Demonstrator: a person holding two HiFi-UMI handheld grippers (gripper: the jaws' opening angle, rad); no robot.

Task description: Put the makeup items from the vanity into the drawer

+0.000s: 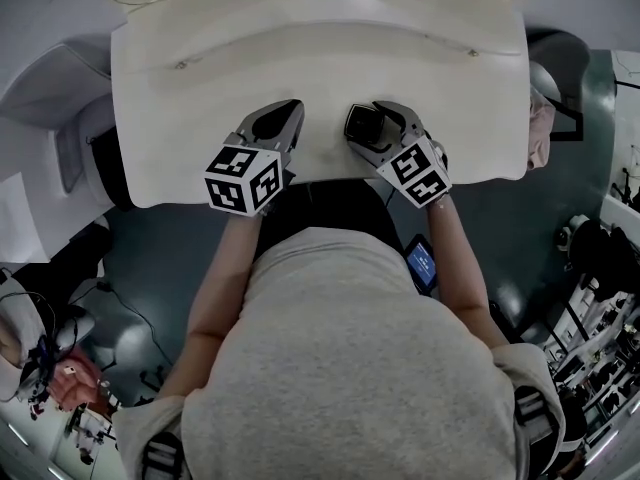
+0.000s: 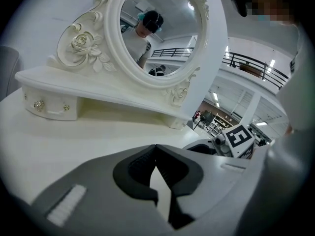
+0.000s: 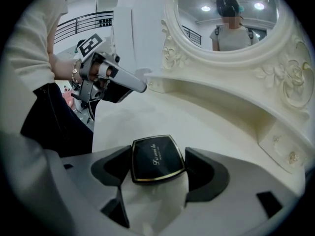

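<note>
A black makeup compact (image 3: 156, 159) with gold lettering sits between the pads of my right gripper (image 3: 158, 167), which is shut on it just above the white vanity top (image 3: 197, 122). In the head view the compact (image 1: 360, 123) is near the vanity's front edge, in the right gripper (image 1: 366, 128). My left gripper (image 1: 288, 116) rests beside it on the left, jaws shut with nothing between them (image 2: 156, 150). A small closed drawer (image 2: 51, 107) with round knobs sits under the mirror shelf at the left, and another one (image 3: 283, 144) at the right.
An oval mirror (image 2: 157, 28) in a carved white frame stands at the back of the vanity (image 1: 320, 58). The person's body is close against the front edge. Chairs, cables and equipment lie on the floor (image 1: 60, 368) around the vanity.
</note>
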